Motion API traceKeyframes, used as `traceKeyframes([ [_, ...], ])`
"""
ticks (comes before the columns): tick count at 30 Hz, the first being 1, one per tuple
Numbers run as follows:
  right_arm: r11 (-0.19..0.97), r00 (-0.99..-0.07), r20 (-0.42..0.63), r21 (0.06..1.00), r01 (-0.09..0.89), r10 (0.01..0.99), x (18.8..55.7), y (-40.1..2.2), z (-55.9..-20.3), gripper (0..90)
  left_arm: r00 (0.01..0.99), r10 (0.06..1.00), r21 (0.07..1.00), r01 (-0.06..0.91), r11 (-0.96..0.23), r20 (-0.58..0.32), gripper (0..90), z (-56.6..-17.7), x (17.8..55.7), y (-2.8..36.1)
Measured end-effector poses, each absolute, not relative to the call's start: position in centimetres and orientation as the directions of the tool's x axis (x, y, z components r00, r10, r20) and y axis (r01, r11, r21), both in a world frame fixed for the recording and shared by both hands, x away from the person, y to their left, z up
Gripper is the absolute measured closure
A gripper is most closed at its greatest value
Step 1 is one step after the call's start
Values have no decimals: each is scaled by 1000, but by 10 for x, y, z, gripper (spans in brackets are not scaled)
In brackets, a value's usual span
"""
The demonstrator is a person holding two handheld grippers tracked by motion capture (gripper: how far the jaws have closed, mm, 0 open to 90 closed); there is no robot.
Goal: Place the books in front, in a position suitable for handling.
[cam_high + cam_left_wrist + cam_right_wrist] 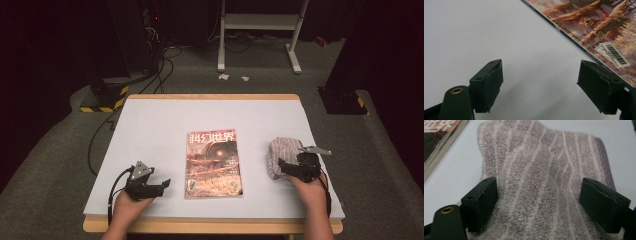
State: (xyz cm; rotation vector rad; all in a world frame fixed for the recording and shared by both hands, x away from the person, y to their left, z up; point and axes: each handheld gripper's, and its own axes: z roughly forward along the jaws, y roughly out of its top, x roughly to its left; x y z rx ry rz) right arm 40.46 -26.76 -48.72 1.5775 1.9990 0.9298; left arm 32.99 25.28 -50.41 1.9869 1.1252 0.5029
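A magazine point(214, 163) with a reddish cover lies flat at the table's middle; its barcode corner point(599, 30) reaches into the left gripper view. My left gripper point(166, 184) rests near the front left and points toward the magazine. Its jaws point(540, 87) stand wide open over bare white table, just short of the magazine's edge. A folded striped purple-grey towel point(282, 150) lies to the right of the magazine. My right gripper point(286, 167) is at the towel's near end. Its jaws point(539, 205) stand open, astride the towel point(544, 170), which humps up between the pads. The magazine's corner point(439, 135) is at the upper left there.
The white table top point(165, 125) has a wooden front edge point(210, 226). Beyond it, on the grey floor, are black cables point(160, 70), a white metal frame point(260, 30) and dark stands with yellow-black tape point(107, 97).
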Motion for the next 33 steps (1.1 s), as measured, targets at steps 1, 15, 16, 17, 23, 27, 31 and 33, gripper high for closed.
traceKeyframes([
  [1, 133, -262, 72, 717, 685, 962, 405, -267, -489, 149, 529, 848, 785, 540, -304, -36, 205, -504, 330, 253],
  [15, 164, -273, 54, 684, 711, 960, 399, -252, -499, 220, 536, 843, 788, 538, -299, -46, 205, -502, 330, 253],
  [16, 161, -267, 52, 684, 712, 962, 399, -252, -499, 231, 535, 843, 788, 538, -300, -45, 205, -502, 330, 253],
  [17, 165, -265, 44, 683, 712, 963, 399, -251, -499, 246, 535, 844, 787, 539, -300, -45, 205, -502, 330, 253],
  [23, 184, -277, 27, 685, 704, 960, 400, -247, -499, 350, 538, 842, 785, 539, -303, -44, 209, -502, 330, 253],
  [27, 199, -296, 25, 685, 701, 955, 397, -243, -498, 468, 544, 837, 785, 540, -305, -49, 209, -503, 332, 251],
  [31, 207, -316, 33, 690, 693, 948, 397, -242, -498, 544, 551, 833, 786, 539, -302, -58, 211, -503, 332, 250],
  [33, 216, -327, 31, 692, 689, 945, 396, -242, -498, 576, 553, 831, 785, 538, -307, -54, 216, -503, 332, 250],
])
